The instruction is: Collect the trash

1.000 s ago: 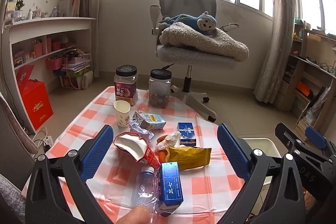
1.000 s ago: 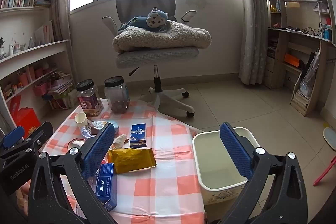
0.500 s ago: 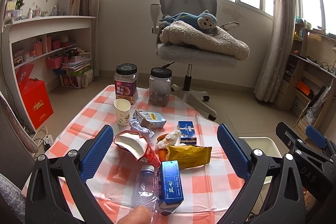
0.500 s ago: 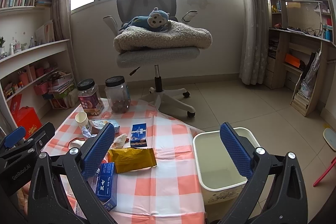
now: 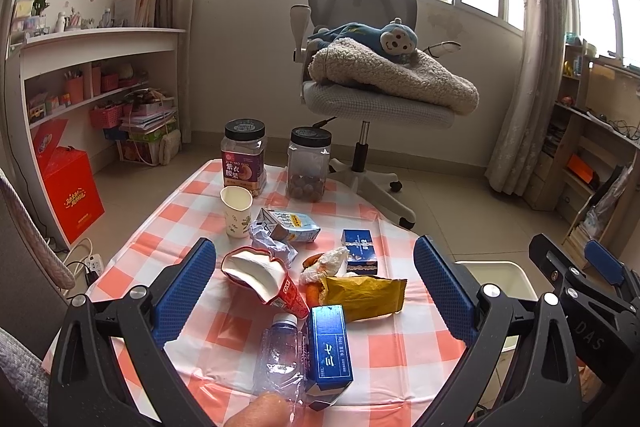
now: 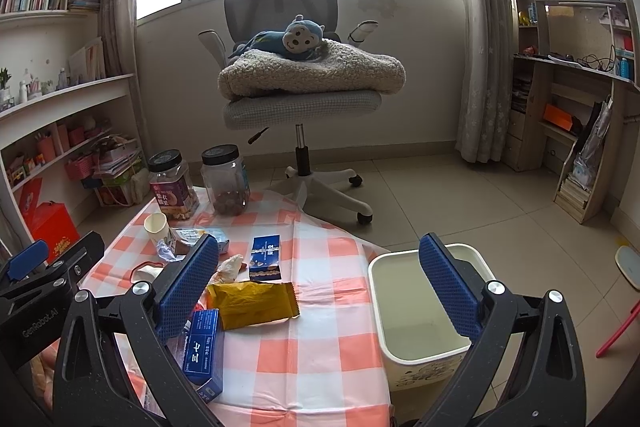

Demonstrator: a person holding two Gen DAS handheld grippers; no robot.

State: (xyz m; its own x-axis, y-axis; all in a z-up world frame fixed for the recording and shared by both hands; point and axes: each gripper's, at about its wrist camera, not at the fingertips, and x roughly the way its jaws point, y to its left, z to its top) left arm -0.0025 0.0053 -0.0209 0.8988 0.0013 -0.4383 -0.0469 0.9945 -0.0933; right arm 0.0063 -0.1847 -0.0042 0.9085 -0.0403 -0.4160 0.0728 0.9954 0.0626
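Trash lies on the checked table (image 5: 404, 347): a yellow snack bag (image 5: 362, 297), a blue carton (image 5: 330, 347), a crushed clear bottle (image 5: 278, 359), a red-and-white wrapper (image 5: 260, 279), a crumpled tissue (image 5: 326, 263), a small blue box (image 5: 360, 251), a milk carton (image 5: 288, 225) and a paper cup (image 5: 237, 211). My left gripper (image 5: 316, 287) hangs open above the pile, holding nothing. My right gripper (image 6: 320, 287) is open too, above the table's right edge, with the yellow bag (image 6: 252, 303) and the white bin (image 6: 424, 311) in its span.
Two black-lidded jars (image 5: 244, 157) (image 5: 309, 169) stand at the table's far end. A grey office chair (image 5: 360, 75) with a blanket and toy monkey is behind. Shelves line the left wall, a red box (image 5: 68, 195) on the floor. A fingertip (image 5: 260, 411) shows at the bottom.
Both views have shifted very slightly; the grippers stay open and the trash has not moved.
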